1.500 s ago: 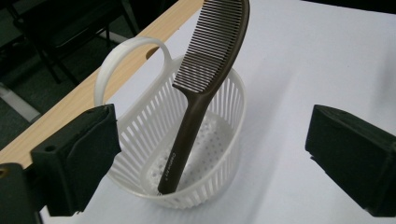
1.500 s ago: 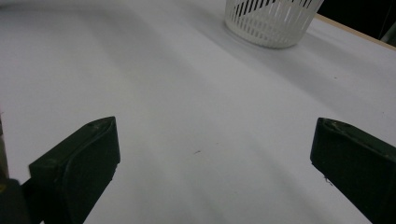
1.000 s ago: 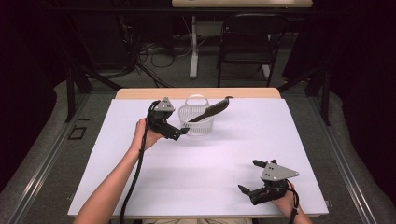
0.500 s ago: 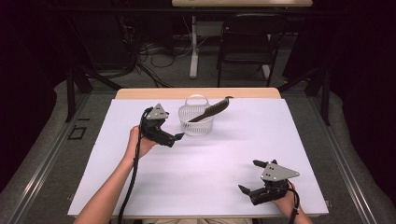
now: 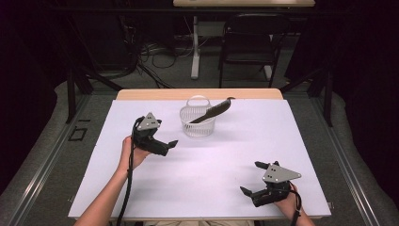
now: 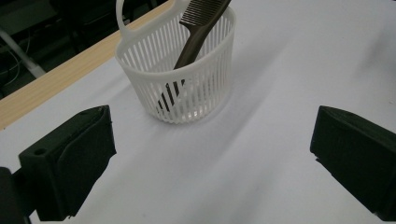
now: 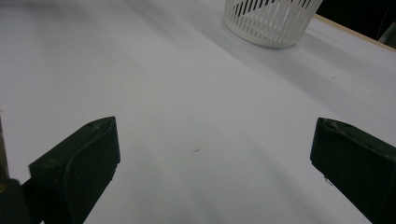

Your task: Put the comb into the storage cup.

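The white slatted basket [image 5: 197,123] stands upright on the white table cover [image 5: 301,141], toward the far edge and near the centre line. A dark brown comb [image 5: 211,112] sits inside it, handle end down against the basket floor, toothed end leaning out over the rim toward the right in the high view. In the left gripper view the comb [image 6: 198,28] crosses the basket [image 6: 187,79] diagonally, its teeth above the rim; how the handle tip rests is partly hidden by the slats and cannot be told exactly. The left gripper [image 5: 168,146] is held above the cover, near the basket on its left, apart from it, with its jaws spread wide and nothing between them. The right gripper [image 5: 251,178] is at the near right of the table, well apart from the basket, its jaws likewise spread wide and holding nothing. In the right gripper view the basket [image 7: 271,21] shows at the top edge, far beyond the jaws.
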A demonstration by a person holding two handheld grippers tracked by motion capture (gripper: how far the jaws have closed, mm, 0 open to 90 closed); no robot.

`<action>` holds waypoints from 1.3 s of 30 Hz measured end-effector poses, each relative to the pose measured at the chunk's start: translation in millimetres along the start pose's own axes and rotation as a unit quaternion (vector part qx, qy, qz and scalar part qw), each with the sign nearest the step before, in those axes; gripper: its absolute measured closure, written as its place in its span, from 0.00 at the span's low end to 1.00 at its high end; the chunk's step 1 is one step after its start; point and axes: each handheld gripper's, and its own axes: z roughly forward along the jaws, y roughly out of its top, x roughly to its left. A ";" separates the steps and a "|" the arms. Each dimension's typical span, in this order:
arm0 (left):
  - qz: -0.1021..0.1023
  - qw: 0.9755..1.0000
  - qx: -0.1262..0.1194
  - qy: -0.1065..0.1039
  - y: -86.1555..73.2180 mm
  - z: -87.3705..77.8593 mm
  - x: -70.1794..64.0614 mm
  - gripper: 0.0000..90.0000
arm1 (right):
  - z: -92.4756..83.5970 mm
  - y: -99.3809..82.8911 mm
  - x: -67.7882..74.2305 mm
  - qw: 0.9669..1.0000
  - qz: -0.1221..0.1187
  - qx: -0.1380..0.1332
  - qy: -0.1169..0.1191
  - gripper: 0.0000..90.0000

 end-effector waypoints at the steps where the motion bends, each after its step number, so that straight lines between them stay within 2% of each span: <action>1: 0.000 1.000 0.000 0.001 -1.1 -0.9 -0.8 0.00 | -0.3 0.0 0.0 1.000 0.000 0.000 0.000 0.01; 9: -0.001 1.000 -0.013 0.013 -8.7 -11.6 -6.6 0.00 | -0.3 0.2 1.0 1.000 -0.001 -0.001 0.001 0.01; 16: -0.005 1.000 -0.012 0.020 -21.6 -14.5 -12.4 0.00 | -0.2 0.1 1.5 1.000 -0.003 0.000 0.002 0.01; 28: -0.013 0.999 -0.023 0.025 -39.3 -25.5 -30.6 0.00 | -1.7 0.3 2.0 1.000 -0.003 0.000 0.001 0.01; 33: -0.009 0.999 -0.022 0.025 -47.7 -31.2 -36.7 0.00 | -1.2 0.3 2.1 1.000 -0.003 0.002 0.002 0.01; 39: -0.023 0.999 -0.025 0.031 -59.9 -38.4 -37.6 0.00 | -0.7 -0.1 1.7 1.000 -0.002 0.003 0.003 0.01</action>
